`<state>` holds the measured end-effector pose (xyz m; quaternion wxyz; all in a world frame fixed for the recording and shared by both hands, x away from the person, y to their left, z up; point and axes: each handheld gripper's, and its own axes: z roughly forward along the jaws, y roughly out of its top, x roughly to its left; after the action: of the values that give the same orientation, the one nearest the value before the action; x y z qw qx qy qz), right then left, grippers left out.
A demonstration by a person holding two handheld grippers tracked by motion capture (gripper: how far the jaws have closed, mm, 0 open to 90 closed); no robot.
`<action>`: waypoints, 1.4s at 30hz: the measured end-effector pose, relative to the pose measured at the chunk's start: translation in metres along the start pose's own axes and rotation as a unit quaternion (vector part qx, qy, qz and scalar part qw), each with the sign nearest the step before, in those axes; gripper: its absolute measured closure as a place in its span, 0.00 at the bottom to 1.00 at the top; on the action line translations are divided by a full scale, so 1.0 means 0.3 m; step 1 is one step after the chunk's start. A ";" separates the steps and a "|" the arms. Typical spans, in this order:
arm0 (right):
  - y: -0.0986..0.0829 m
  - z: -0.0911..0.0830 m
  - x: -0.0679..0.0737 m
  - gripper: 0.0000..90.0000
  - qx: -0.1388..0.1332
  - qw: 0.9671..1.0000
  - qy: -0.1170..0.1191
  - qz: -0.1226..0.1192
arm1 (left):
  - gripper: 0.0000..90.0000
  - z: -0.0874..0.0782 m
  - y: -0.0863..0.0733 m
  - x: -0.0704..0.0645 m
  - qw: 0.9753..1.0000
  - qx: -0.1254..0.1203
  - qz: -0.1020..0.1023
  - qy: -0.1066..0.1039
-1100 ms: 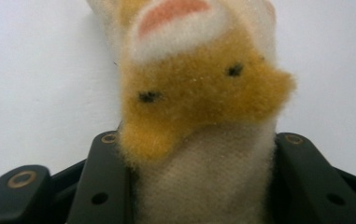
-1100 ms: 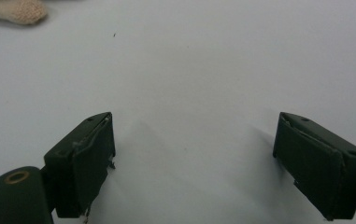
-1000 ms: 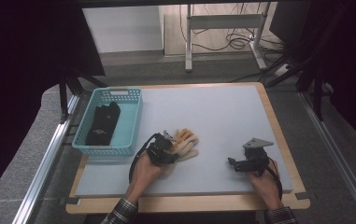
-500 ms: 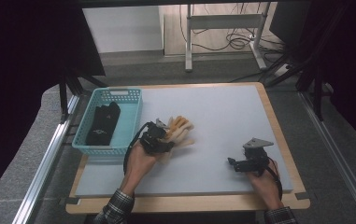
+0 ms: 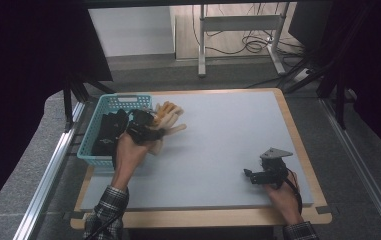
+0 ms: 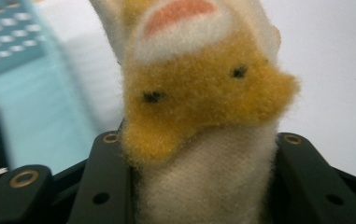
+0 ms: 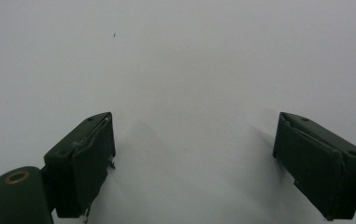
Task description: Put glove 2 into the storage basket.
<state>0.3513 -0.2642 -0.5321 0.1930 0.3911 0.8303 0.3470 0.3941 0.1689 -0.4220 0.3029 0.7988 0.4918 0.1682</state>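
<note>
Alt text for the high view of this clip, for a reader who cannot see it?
The left tongs grip a tan and cream plush toy beside a teal basket holding dark items. The right tongs rest open on the grey table, near its right front corner.

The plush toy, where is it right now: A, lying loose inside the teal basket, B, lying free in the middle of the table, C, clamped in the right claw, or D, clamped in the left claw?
D: in the left gripper view the plush toy sits squeezed between the black jaws of the left claw, beside the teal basket, while the right claw stands open on nothing.
</note>
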 end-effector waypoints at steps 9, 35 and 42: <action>0.000 0.000 0.000 0.14 0.001 1.000 0.000 0.000 | 0.64 -0.033 -0.015 0.200 0.996 0.001 -0.065 0.059; 0.000 0.000 0.000 0.14 0.000 1.000 0.000 0.001 | 0.59 0.226 -0.085 0.349 0.987 0.087 -0.124 0.057; 0.000 0.000 0.000 0.14 0.000 1.000 0.000 0.001 | 0.21 0.263 -0.086 0.362 0.976 0.164 -0.138 0.038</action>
<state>0.3514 -0.2641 -0.5321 0.1924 0.3919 0.8299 0.3474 0.4712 0.2489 -0.5020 0.1693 0.7550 0.6293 0.0727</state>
